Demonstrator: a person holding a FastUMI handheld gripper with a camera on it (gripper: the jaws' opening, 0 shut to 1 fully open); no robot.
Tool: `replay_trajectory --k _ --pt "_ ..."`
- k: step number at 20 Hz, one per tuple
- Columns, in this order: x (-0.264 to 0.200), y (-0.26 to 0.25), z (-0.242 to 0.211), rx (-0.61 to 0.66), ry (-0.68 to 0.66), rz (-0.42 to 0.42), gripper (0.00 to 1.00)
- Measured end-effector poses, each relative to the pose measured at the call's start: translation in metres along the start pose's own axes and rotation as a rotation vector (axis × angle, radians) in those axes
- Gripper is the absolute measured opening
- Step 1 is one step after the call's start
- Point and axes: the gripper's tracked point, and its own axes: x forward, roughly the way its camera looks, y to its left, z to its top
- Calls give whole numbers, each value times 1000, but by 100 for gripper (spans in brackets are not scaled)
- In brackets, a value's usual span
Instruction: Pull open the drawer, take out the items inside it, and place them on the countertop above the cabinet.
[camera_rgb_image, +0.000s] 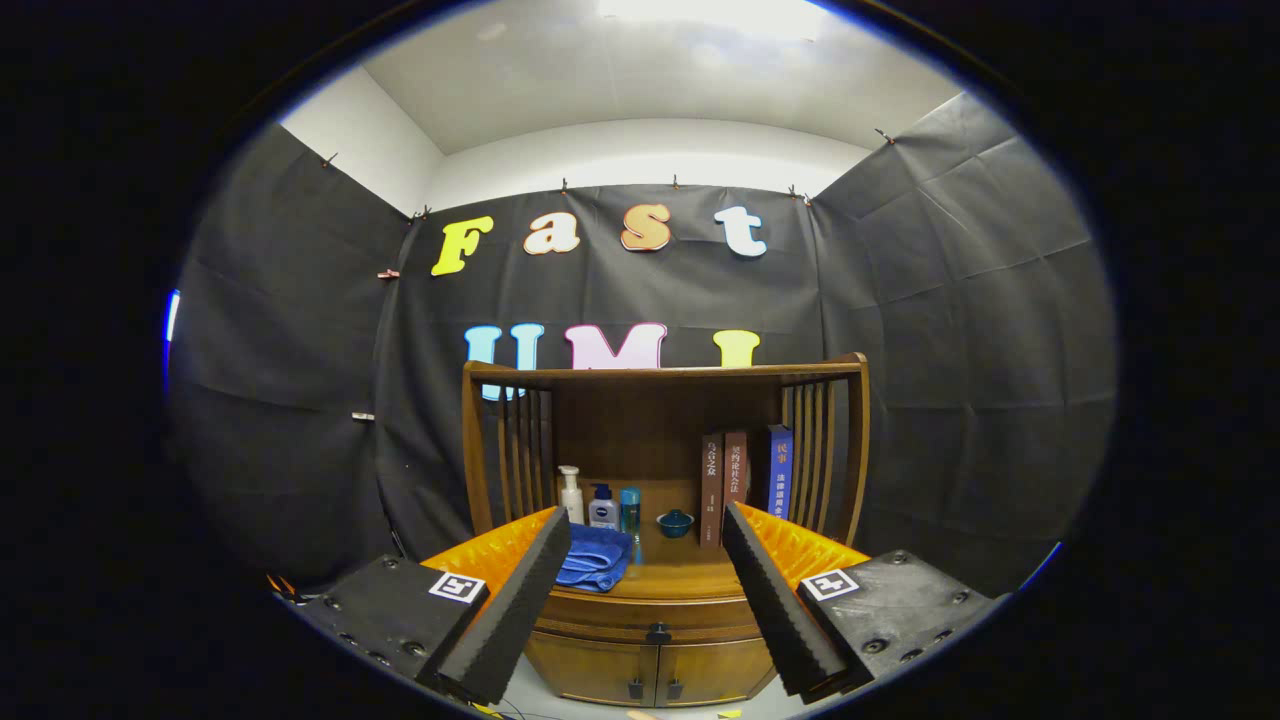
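Drawer (655, 612) is seen closed in the cabinet (600, 670) front, below the countertop (680, 572), ahead of and between the fingers of the gripper (647, 535), which is held wide apart on nothing, while a folded towel (597, 558), bottles (601, 507) and books (740, 485) are set above.

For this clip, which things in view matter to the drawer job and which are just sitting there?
Job: drawer with knob, shut; countertop; gripper, open.

Lying about: blue towel, three bottles, teal bowl, books, lower cabinet doors.
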Motion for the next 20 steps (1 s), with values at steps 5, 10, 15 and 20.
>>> replay_trajectory --k 5,10,15,20 --pt "11 0 -10 2 36 -18 99" --pt "25 0 -22 -13 59 -13 99" --pt "50 -4 -65 14 111 -11 99" --pt "83 -16 -131 48 200 -23 99"
